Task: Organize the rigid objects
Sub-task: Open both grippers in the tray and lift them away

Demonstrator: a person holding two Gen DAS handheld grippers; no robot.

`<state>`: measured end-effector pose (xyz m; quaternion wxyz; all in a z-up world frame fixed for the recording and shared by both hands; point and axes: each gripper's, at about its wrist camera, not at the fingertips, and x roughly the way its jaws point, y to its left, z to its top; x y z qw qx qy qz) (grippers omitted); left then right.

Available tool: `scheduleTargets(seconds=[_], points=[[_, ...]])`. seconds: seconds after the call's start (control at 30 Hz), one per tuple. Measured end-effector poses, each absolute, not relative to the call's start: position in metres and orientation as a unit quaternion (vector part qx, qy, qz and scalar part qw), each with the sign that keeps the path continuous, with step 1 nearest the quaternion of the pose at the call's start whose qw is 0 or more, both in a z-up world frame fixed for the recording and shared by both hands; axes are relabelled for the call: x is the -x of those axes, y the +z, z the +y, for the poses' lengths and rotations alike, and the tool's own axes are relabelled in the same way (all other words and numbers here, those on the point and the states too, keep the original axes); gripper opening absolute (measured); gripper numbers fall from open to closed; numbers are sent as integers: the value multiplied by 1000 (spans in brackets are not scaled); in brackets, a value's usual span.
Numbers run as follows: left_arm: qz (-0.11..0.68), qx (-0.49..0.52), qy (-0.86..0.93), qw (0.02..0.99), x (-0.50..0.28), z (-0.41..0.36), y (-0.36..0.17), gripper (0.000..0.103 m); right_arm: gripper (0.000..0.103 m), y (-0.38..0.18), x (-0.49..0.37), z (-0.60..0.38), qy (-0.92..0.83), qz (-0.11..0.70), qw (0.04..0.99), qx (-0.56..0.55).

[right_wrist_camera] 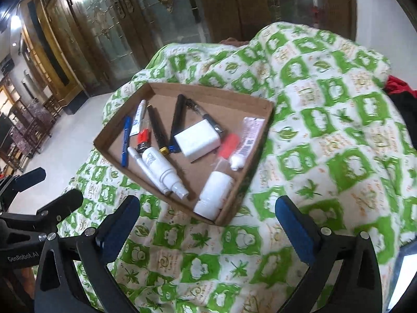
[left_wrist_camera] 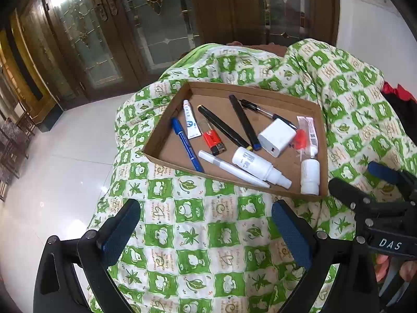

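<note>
A shallow cardboard tray [left_wrist_camera: 166,133] [right_wrist_camera: 250,172] lies on a green-and-white quilt. In it lie a blue pen [left_wrist_camera: 186,144] [right_wrist_camera: 126,140], a white tube [left_wrist_camera: 190,120], a red lighter [left_wrist_camera: 213,140] [right_wrist_camera: 142,138], black pens [left_wrist_camera: 224,126], a white charger [left_wrist_camera: 276,137] [right_wrist_camera: 196,139], a white spray bottle [left_wrist_camera: 258,167] [right_wrist_camera: 163,167], a white pen [left_wrist_camera: 232,168] and a small white bottle [left_wrist_camera: 309,176] [right_wrist_camera: 215,195]. My left gripper [left_wrist_camera: 206,232] is open and empty, hovering before the tray. My right gripper [right_wrist_camera: 208,229] is open and empty, just short of the tray's near corner.
The quilt [left_wrist_camera: 203,247] [right_wrist_camera: 338,130] covers a raised, lumpy surface. A white tiled floor [left_wrist_camera: 60,172] lies to the left, with wood-and-glass doors [left_wrist_camera: 109,26] behind. Each gripper shows at the edge of the other's view. Red and black cloth [left_wrist_camera: 398,96] lies at far right.
</note>
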<state>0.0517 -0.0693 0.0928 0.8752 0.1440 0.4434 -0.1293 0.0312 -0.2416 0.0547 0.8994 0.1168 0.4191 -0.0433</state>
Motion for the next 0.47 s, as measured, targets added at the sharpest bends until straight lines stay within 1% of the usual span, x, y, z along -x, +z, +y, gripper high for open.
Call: scheduleTargets(seconds=[0.17,0.47], points=[[443,-147,-131,875,-47,-73,96,102,103,64,-24,-244,-70,398,908,-109],[447,-146,-134,873,-43,-71,98,102,103,62,-23,-240,-67,410,904,-106]])
